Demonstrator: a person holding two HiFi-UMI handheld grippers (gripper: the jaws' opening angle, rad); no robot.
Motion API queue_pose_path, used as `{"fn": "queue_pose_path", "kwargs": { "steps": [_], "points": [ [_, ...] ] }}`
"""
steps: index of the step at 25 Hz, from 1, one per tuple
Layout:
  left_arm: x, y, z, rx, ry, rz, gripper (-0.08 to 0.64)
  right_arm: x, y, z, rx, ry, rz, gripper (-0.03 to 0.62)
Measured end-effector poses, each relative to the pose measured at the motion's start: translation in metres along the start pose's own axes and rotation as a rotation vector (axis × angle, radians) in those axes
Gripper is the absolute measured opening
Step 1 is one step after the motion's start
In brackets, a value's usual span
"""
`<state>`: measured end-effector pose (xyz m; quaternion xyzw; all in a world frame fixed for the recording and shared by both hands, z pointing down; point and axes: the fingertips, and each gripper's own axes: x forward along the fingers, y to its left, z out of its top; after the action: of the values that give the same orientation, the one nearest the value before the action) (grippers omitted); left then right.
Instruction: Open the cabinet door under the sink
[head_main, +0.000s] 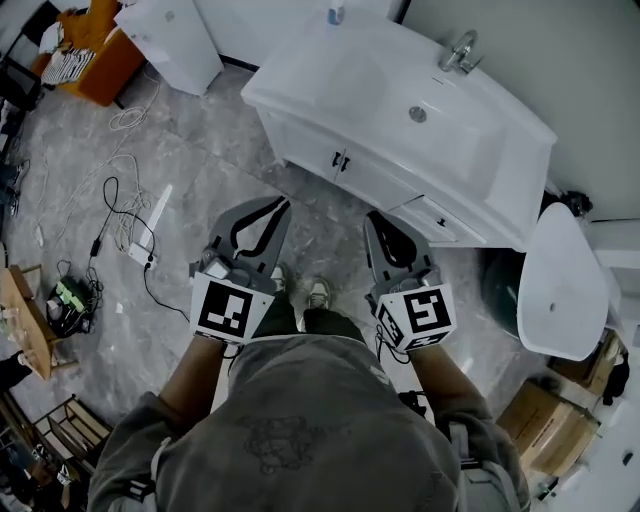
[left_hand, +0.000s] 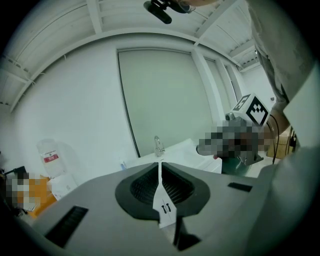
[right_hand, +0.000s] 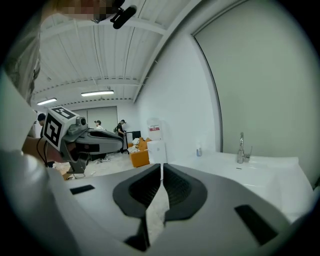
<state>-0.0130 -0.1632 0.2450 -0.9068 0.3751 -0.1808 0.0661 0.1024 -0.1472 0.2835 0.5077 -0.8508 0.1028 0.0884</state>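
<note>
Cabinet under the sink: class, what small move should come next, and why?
Probably ease the right gripper forward toward the dark handles on the cabinet doors: the doors look closed, and it and the left gripper are shut, empty, short of them.

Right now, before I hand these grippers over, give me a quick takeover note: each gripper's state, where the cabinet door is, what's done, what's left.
Left gripper: jaws together, empty, held short of the vanity.
Right gripper: the same.
Cabinet door under the sink: shut. Its two dark handles sit side by side, and the left gripper points toward them.
Done: nothing, no contact yet.
Left: open a gripper, take a handle, pull the door open.
</note>
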Motion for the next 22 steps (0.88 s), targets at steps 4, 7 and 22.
{"fn": "queue_pose_path", "kwargs": {
  "steps": [4,7,22],
  "points": [
    [0.025,0.009,-0.013,0.017,0.002,-0.044,0.032,0.021,-0.015,-0.01,0.016,0.014,-0.062,0.035],
    [0.045,0.013,-0.024,0.017,0.009,-0.079,0.032,0.039,-0.028,-0.027,0.052,0.046,-0.106,0.035],
    [0.151,0.041,-0.139,0.0,0.095,-0.11,0.032,0.15,-0.083,-0.154,0.245,0.153,-0.243,0.037]
  ]
}}
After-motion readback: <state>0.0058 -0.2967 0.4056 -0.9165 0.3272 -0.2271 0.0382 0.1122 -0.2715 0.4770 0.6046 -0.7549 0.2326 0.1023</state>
